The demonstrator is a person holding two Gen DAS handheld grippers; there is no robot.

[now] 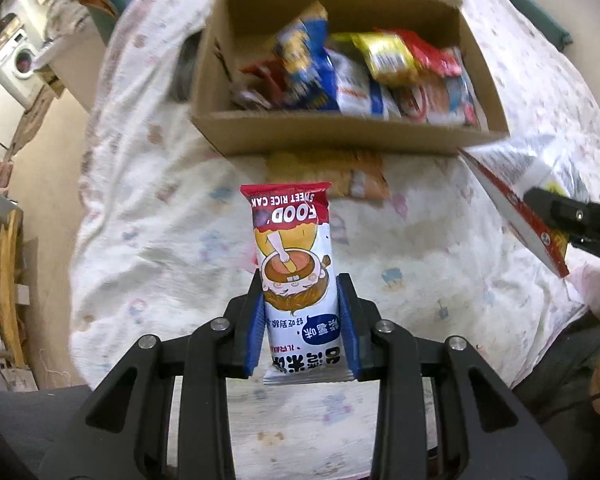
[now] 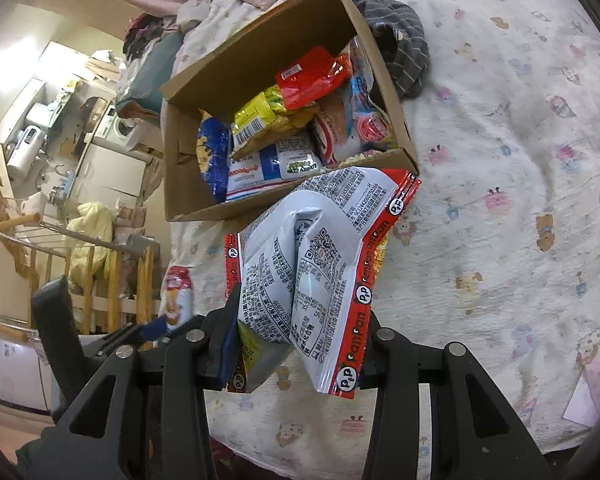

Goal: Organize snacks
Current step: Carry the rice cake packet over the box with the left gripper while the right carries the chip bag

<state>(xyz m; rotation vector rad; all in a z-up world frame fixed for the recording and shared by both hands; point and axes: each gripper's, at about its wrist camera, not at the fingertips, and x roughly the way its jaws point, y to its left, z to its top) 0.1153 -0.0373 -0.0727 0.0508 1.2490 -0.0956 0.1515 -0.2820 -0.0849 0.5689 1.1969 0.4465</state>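
1. Snacks are held in both grippers above a bed (image 1: 160,240) covered by a printed sheet; the target is judged to be the open box (image 1: 340,136) lying on that bed.
2. Left gripper (image 1: 302,320): the jaws are set narrow and clamped on a rice cake pack (image 1: 292,264). The pack's long axis runs straight along the fingers, with its red end pointed toward the box.
3. From the left wrist view, the box lies directly ahead of the pack's free end, its near wall facing the gripper. One orange packet (image 1: 332,174) is seen on the bed just before that wall, between pack and box.
4. Right gripper (image 2: 296,320): the jaws are set moderately apart and closed on a white bag (image 2: 312,264) with red seams, which is creased where it is pinched. The bag's upper corner overlaps the near corner of the box (image 2: 284,208) in the right wrist view.
5. The box is already part filled with packets (image 2: 284,120) toward one side; free floor is visible at the other end.
6. Judgement: the right bag appears nearer to the box opening than the rice cake pack. For either, a forward carry over the near wall is required before release.
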